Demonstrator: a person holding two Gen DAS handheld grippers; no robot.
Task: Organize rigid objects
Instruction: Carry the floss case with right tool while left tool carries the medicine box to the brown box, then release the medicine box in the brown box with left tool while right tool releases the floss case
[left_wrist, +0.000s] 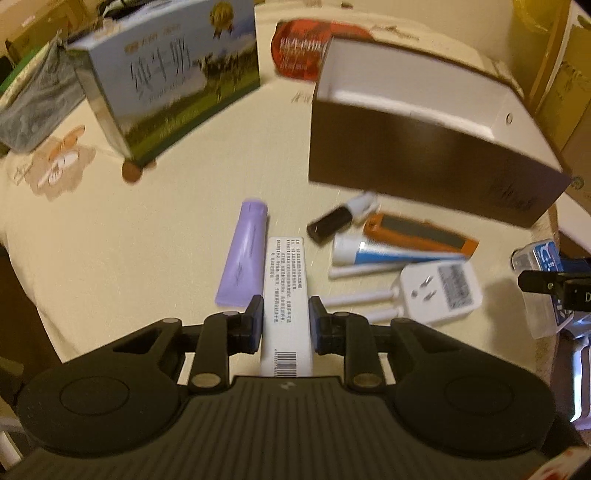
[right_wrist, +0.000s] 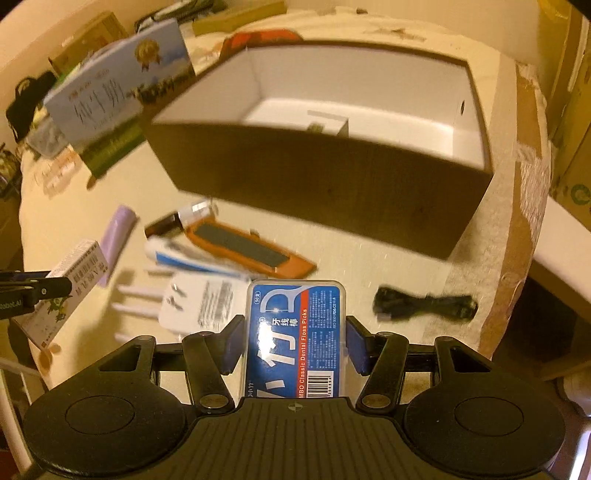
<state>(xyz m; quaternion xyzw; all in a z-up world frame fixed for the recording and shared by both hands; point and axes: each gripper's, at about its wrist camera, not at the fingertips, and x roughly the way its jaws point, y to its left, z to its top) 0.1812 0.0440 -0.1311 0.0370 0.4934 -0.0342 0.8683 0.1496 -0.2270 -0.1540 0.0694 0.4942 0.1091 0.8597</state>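
The left tongs (left_wrist: 286, 325) are pinching a light, crushable white carton (left_wrist: 285, 291) across its narrow sides. The right tongs (right_wrist: 295, 347) are gripping a stiff, slick floss-pick case (right_wrist: 295, 332) by its long edges.

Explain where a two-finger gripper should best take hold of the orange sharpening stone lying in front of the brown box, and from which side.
Grip the orange sharpening stone across its narrow width near the middle, coming from above. It lies flat and long on the table, so its long edges are the only faces close enough together. Its near edge touches the blue-and-white tube, so that finger probably needs care.
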